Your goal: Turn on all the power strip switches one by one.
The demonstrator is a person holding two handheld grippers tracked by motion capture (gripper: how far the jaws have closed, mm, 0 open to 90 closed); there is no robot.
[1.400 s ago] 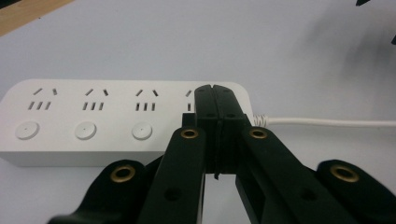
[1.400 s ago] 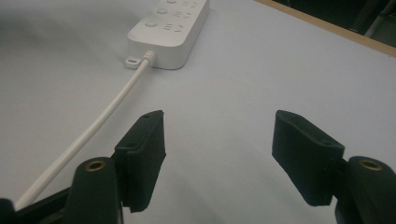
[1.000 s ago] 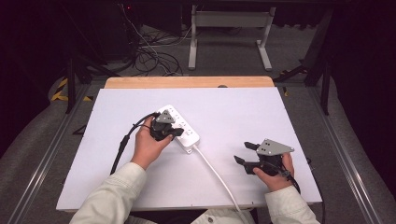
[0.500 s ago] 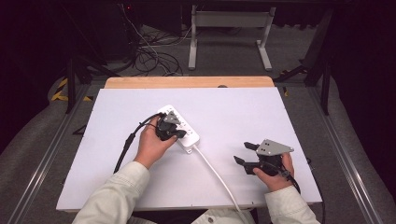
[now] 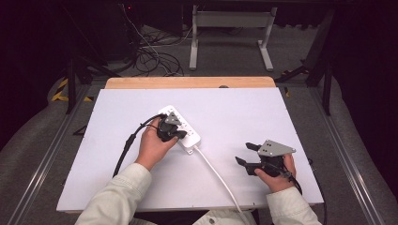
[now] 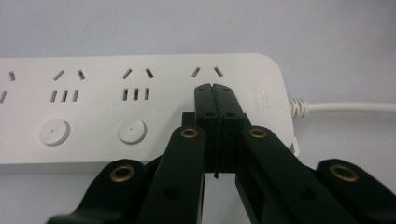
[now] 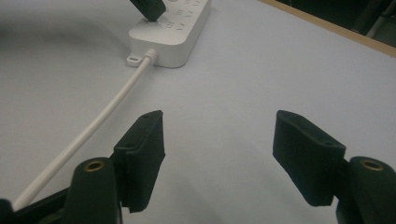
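Observation:
A white power strip (image 5: 189,136) lies at an angle near the middle of the white table, and its white cord (image 5: 218,176) runs toward the front edge. My left gripper (image 5: 174,132) is shut with nothing between its jaws. Its joined tips (image 6: 215,89) sit on the power strip (image 6: 140,107) just below the socket nearest the cord end. Two round buttons (image 6: 132,130) show under the other sockets. My right gripper (image 5: 246,153) rests at the table's front right, open and empty. In the right gripper view my right gripper (image 7: 219,140) faces the power strip (image 7: 173,32) and its cord (image 7: 102,116).
The white tabletop (image 5: 244,112) has a wooden strip (image 5: 187,82) along its far edge. A black cable (image 5: 129,143) trails from the left gripper across the table's left side. Beyond the table are floor cables (image 5: 155,61) and a metal stand (image 5: 230,33).

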